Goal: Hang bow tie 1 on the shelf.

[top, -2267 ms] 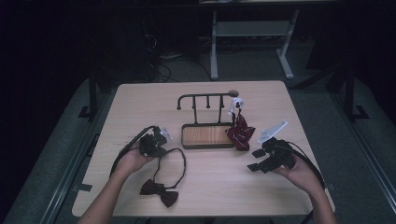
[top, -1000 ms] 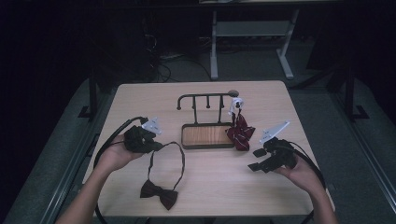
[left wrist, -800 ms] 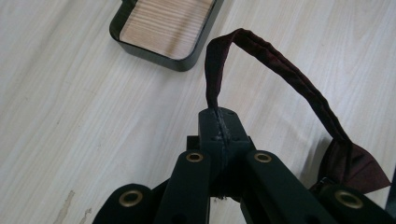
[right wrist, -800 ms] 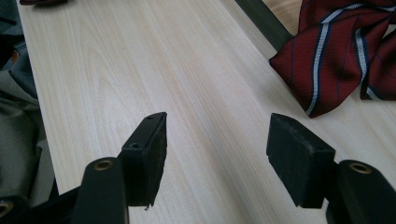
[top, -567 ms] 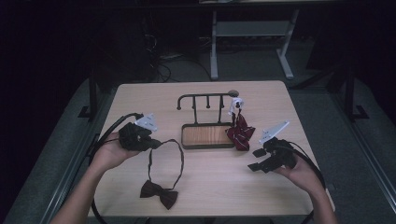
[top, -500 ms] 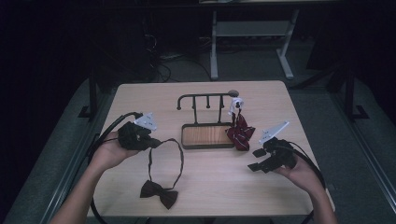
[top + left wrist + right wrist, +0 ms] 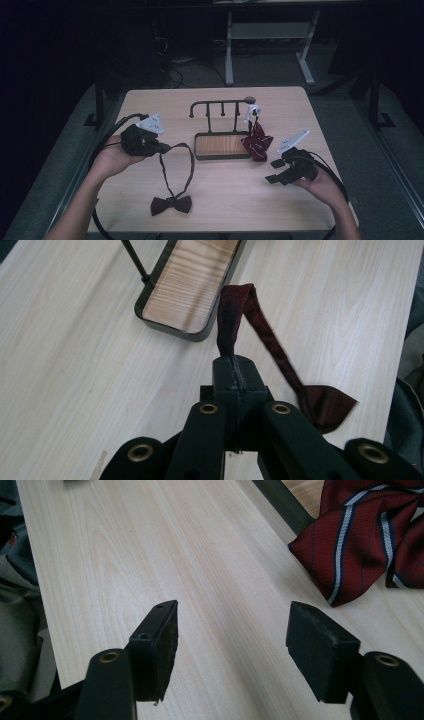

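- Dark maroon strap (image 7: pixel 231 322) pinched flat in left claw (image 7: pixel 161 148), jaws closed on it; in the left gripper view the strap rises from the pads, loops over and runs down to the bow.
- Right claw (image 7: pixel 275 171) wide open, nothing between the pads (image 7: pixel 160 635), low over bare wood at the right side of the tabletop (image 7: pixel 300 105).
- Versus 2.3 s ago: left hand (image 7: pixel 112 157) has pulled out toward the left edge with the strap; the loop is stretched longer and narrower. Right claw unchanged.
- Bow tie (image 7: pixel 171 204): dark woven fabric, bow lying flat on the tabletop near the front edge, strap loop running up to the left claw.
- Striped tie (image 7: pixel 257 142): red weave with blue-white stripes, hanging off the rack's right end and bunched against the tray's right side.
- Rack (image 7: pixel 220 105): thin black metal bar with pegs, standing over a rounded black-rimmed tray (image 7: pixel 222 145) with wood-grain floor.
- Tabletop pale wood laminate; the tray sits between the two claws.
- Black cables (image 7: pixel 107 140) loop off both claws.
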Demonstrator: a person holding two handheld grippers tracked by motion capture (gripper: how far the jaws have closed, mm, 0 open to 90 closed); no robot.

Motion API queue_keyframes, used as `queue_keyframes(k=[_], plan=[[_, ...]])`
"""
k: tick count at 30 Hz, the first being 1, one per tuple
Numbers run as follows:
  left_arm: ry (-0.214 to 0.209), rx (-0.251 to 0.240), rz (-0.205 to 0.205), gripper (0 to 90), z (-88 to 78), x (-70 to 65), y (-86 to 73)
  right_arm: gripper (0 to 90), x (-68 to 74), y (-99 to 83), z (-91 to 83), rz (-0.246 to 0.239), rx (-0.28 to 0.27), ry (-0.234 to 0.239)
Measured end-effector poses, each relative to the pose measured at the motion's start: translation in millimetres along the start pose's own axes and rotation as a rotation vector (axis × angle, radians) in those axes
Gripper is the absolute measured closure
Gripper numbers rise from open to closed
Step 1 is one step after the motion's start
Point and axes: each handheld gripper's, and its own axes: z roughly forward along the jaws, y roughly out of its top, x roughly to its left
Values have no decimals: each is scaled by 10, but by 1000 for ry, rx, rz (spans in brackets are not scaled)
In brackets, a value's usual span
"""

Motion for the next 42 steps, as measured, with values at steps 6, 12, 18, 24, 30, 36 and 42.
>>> queue_keyframes(k=[6, 12, 18, 24, 30, 36, 42], plan=[[-1, 0, 13, 900, -63, 18, 76, 372, 0, 5, 0, 0, -2, 4], [0, -5, 12, 900, -101, 54, 130, 372, -2, 2, -9, 0, -6, 0], [-5, -12, -1, 900, -137, 119, 180, 372, -15, -4, -20, -4, -12, 0], [-6, -16, -6, 900, -139, 169, 208, 366, -22, -10, -19, 2, -10, 0], [-16, -18, -21, 900, -132, 246, 224, 366, -32, -16, -20, 3, -10, 4], [-24, -20, -22, 900, -130, 291, 287, 366, -45, -40, -30, 10, -13, 6], [-27, -26, -21, 900, -120, 321, 358, 362, -65, -60, -39, 11, -20, 12]])
